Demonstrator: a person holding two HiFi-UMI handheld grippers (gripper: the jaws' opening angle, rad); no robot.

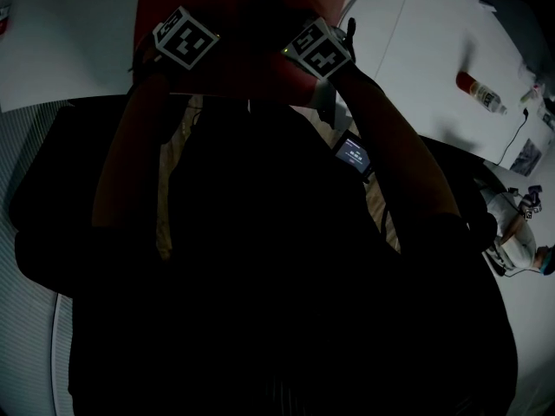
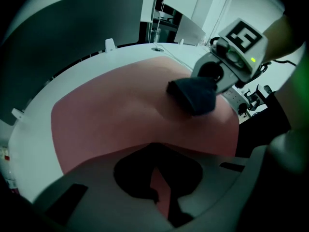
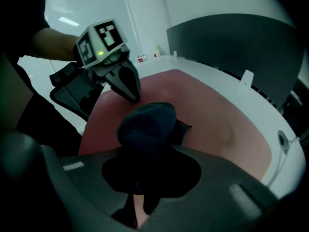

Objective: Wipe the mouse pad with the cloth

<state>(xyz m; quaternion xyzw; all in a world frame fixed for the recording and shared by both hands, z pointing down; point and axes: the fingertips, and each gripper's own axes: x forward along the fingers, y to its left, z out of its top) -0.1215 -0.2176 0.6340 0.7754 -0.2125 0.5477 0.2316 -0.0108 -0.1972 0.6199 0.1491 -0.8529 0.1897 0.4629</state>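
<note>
Two jaws of the right gripper (image 3: 141, 180) pinch a dark, bunched cloth (image 3: 147, 124), which rests on the red mouse pad (image 3: 212, 115). Just beside it, the left gripper (image 2: 155, 175) points down at the pad, its jaws seemingly closed to a sliver and empty. The pad lies on a white table (image 2: 34, 124).

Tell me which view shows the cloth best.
The left gripper view: it shows the dark cloth whole, bunched in the right gripper over the red mouse pad. The right gripper view shows the cloth close but partly behind its own jaws. In the dark head view it cannot be made out.
</note>
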